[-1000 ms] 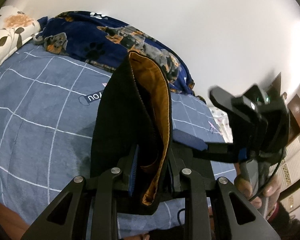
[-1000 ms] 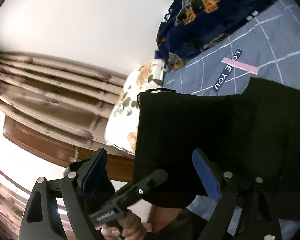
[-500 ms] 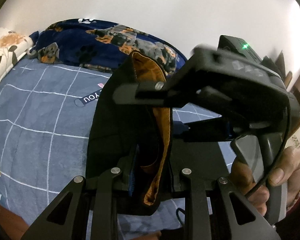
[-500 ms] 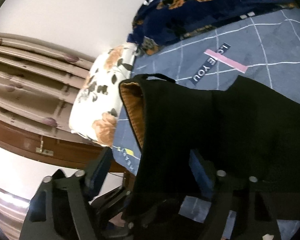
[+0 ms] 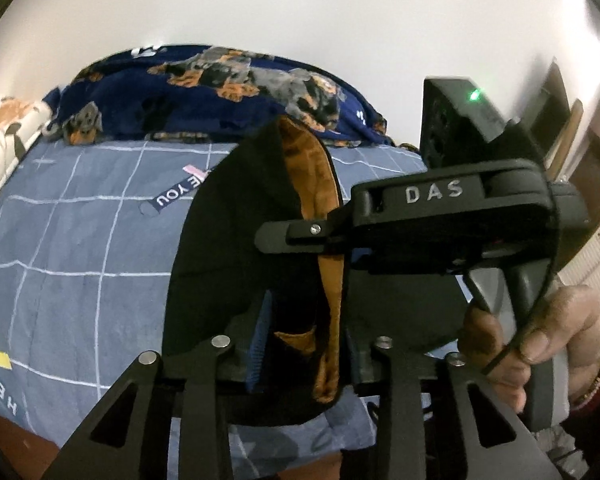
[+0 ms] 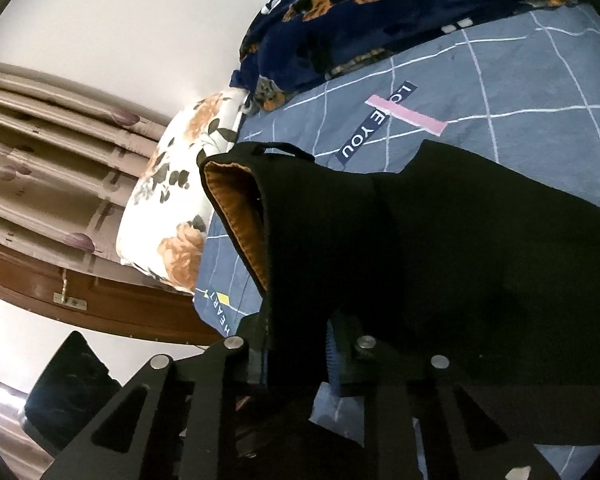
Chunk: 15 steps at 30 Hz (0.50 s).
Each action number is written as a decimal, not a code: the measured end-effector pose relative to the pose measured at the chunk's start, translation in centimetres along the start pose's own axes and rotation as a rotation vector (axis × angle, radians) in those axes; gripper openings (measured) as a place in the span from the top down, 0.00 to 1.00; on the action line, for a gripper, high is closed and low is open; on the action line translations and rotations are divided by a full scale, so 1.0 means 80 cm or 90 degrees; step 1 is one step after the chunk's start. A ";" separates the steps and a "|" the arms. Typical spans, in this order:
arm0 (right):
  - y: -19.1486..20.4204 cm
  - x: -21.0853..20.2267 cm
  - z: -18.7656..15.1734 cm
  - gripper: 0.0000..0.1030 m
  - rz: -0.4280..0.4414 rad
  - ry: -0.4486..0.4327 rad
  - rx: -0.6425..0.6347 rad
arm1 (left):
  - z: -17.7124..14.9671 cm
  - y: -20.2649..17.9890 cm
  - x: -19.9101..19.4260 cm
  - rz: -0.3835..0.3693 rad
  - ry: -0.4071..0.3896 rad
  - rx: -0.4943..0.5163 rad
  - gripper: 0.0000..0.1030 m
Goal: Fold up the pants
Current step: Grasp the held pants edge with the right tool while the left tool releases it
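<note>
The black pants (image 5: 228,248) with an orange-brown lining (image 5: 320,200) hang above the blue checked bed. My left gripper (image 5: 300,352) is shut on their waistband edge. In the left wrist view the right gripper (image 5: 300,236) reaches in from the right and its fingers close on the pants higher up. In the right wrist view the right gripper (image 6: 296,364) is shut on the black pants (image 6: 420,248), whose orange lining (image 6: 240,216) shows at the left edge. The fabric hides the pads.
A blue checked bedsheet (image 5: 72,248) lies below, also in the right wrist view (image 6: 520,92). A dark blue dog-print blanket (image 5: 204,92) is heaped at the far side against a white wall. A floral pillow (image 6: 172,208) lies by a wooden headboard and curtains.
The right gripper has moved in across the pants and shut on them; one second ago its fingers were wide open. The left gripper has kept its hold and tilted slightly.
</note>
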State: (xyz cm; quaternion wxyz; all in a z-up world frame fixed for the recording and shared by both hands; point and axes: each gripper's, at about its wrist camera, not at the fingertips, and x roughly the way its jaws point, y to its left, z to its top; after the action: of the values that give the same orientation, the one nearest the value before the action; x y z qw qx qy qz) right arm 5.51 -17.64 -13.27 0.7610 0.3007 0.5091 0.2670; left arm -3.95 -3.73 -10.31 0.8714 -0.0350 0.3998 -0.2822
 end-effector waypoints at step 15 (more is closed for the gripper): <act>-0.056 -0.052 -0.011 0.86 0.064 -0.073 0.057 | 0.009 0.021 -0.047 -0.116 -0.054 -0.008 0.42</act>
State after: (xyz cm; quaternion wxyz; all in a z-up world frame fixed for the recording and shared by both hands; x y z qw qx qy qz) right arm 3.75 -23.52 -14.25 0.7604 0.3747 0.4602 0.2638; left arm -4.59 -0.50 -7.76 0.8580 -0.0887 0.3598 -0.3558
